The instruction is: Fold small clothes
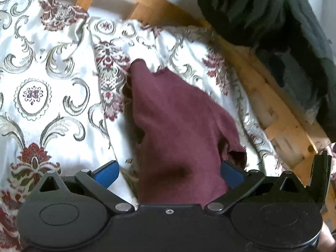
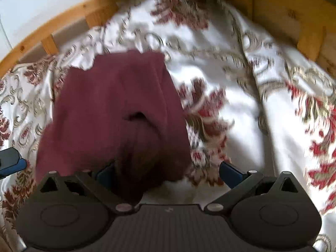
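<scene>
Garment on bedspread (wooden frame behind)

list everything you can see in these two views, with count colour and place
garment: one, maroon, lying rumpled on the bedspread just ahead of both grippers
bedspread: one, white with red and grey floral scrolls, covering the bed
bed frame: one, light wood with slats, along the far edge and the right side
dark clothing: one heap, black-green, on the frame at upper right of the left wrist view
left gripper: one, black with blue pads, open over the garment
right gripper: one, same colours, open over the garment's near edge
</scene>
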A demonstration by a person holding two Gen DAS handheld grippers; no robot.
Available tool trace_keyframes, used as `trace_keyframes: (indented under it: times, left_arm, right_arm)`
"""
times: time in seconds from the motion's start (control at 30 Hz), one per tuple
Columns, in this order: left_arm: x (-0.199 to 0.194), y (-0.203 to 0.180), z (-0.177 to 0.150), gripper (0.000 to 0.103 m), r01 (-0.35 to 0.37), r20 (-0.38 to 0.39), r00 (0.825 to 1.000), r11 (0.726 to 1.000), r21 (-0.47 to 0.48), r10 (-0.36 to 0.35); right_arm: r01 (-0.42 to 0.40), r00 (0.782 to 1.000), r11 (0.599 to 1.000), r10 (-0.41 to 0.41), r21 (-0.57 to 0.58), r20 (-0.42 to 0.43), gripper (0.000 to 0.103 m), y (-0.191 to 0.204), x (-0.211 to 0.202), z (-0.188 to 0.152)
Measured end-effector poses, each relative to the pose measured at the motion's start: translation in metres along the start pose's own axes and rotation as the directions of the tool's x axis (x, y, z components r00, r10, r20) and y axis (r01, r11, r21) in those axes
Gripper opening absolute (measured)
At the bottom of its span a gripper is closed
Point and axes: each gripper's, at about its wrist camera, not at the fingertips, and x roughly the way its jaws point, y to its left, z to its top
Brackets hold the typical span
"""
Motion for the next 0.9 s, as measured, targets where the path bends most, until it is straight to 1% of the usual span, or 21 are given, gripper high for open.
trace_keyframes:
  times: [0.17, 0.23, 0.63, 0.67, 0.73, 0.8, 0.9]
  left_arm:
    - [0.01, -0.003, -0.005, 0.102, -0.05, -0.054, 0.997, 0.998, 0.048, 0.053]
    - [0.011, -0.003, -0.007, 0.102, -0.057, -0.065, 0.996, 0.997, 0.058, 0.061]
    - [0.018, 0.002, -0.009, 0.102, -0.095, -0.107, 0.989, 0.995, 0.043, 0.099]
    - [0.018, 0.002, -0.009, 0.102, -0.097, -0.11, 0.989, 0.994, 0.043, 0.101]
    - [0.018, 0.002, -0.009, 0.102, -0.094, -0.112, 0.989, 0.995, 0.037, 0.097]
    - [0.017, 0.001, -0.009, 0.102, -0.077, -0.106, 0.991, 0.997, 0.02, 0.079]
    - [0.016, -0.002, -0.007, 0.102, -0.047, -0.092, 0.995, 0.999, 0.013, 0.048]
  right_arm:
    - [-0.021, 1.0, 0.999, 0.021, 0.041, -0.02, 0.103, -0.003, 0.004, -0.002]
    - [-0.028, 0.999, 0.998, 0.03, 0.065, -0.032, 0.103, -0.006, 0.007, -0.003]
    - [-0.035, 0.999, 0.996, 0.038, 0.085, -0.035, 0.103, -0.009, 0.009, 0.001]
    - [-0.044, 0.999, 0.995, 0.046, 0.089, -0.019, 0.103, -0.009, 0.005, 0.002]
    - [-0.084, 0.996, 0.992, 0.079, 0.099, 0.048, 0.103, -0.009, -0.005, 0.005]
    - [-0.143, 0.984, 0.984, 0.129, 0.109, 0.127, 0.103, -0.01, -0.015, 0.007]
    - [-0.192, 0.969, 0.973, 0.168, 0.125, 0.182, 0.103, -0.012, -0.016, 0.015]
